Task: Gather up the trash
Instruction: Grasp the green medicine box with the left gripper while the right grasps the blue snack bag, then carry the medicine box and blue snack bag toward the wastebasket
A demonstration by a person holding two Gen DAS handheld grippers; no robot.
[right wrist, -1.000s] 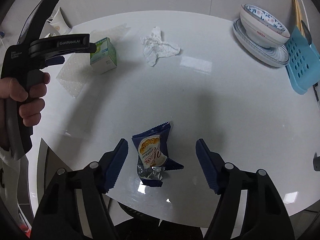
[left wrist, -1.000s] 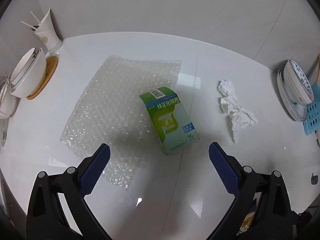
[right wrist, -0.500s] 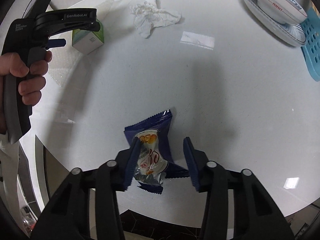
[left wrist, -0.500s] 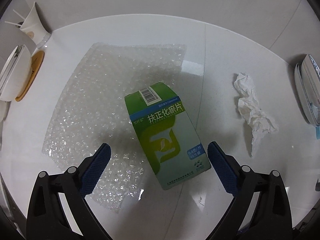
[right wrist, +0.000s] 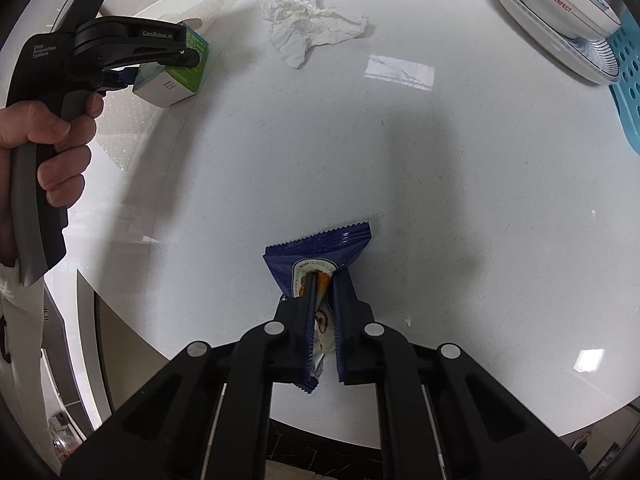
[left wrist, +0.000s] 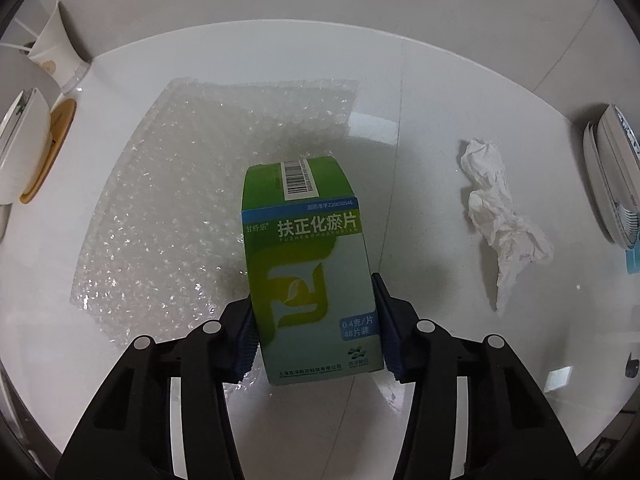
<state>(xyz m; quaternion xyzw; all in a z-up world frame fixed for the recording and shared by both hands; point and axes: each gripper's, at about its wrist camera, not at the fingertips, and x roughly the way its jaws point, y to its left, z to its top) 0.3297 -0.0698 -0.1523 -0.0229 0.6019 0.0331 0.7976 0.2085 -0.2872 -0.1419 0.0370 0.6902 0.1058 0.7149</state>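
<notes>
A green and white medicine box stands on the edge of a bubble wrap sheet on the white table. My left gripper points down over it; its jaws are closing, and the blue pads press both sides of the box. From the right wrist view the same box sits under that gripper, held by a hand. My right gripper is shut on a blue snack wrapper, pinched into a fold near the table's front edge. A crumpled white tissue lies loose to the right of the box.
A paper cup and a white bowl on a wooden coaster stand at the far left. A blue-patterned bowl on a plate and a blue perforated tray sit at the right. The table's rounded edge runs close below the wrapper.
Both grippers have come down and their jaws have closed: the left onto the medicine box, which now fills its view, and the right onto the snack wrapper, which has crumpled between the pads.
</notes>
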